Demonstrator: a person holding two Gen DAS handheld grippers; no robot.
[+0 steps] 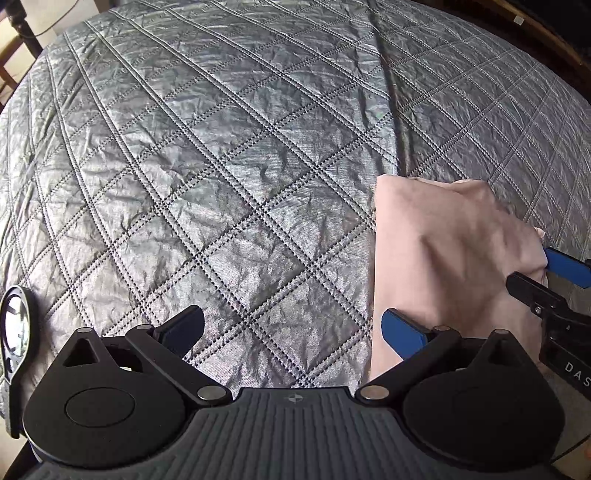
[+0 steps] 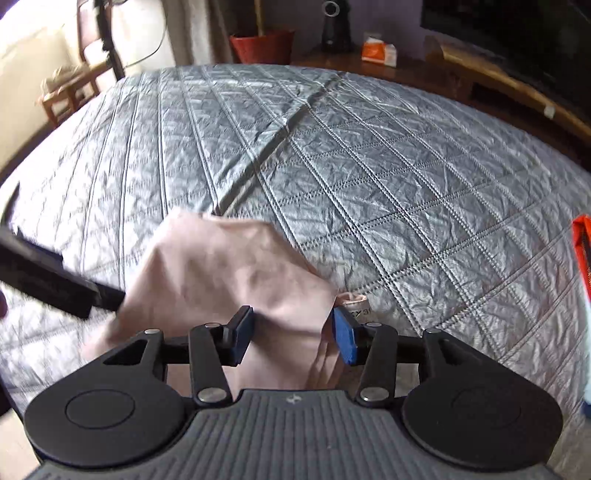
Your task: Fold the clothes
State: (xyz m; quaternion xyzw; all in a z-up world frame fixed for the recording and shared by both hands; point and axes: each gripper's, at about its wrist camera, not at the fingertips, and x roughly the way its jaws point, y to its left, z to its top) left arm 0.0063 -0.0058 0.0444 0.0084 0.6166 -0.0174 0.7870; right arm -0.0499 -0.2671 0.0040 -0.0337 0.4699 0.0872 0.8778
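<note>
One pink garment lies bunched on the bed, long axis running near to far. It sits between the fingers of the spread right hand-held gripper, which is nearer; the left hand-held gripper, also released, has it to its right

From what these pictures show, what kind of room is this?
Most likely a bedroom at home. A grey quilted bedspread covers a wide bed with a pink garment on it. Behind it are a wooden sideboard below a dark screen and a red pot.
</note>
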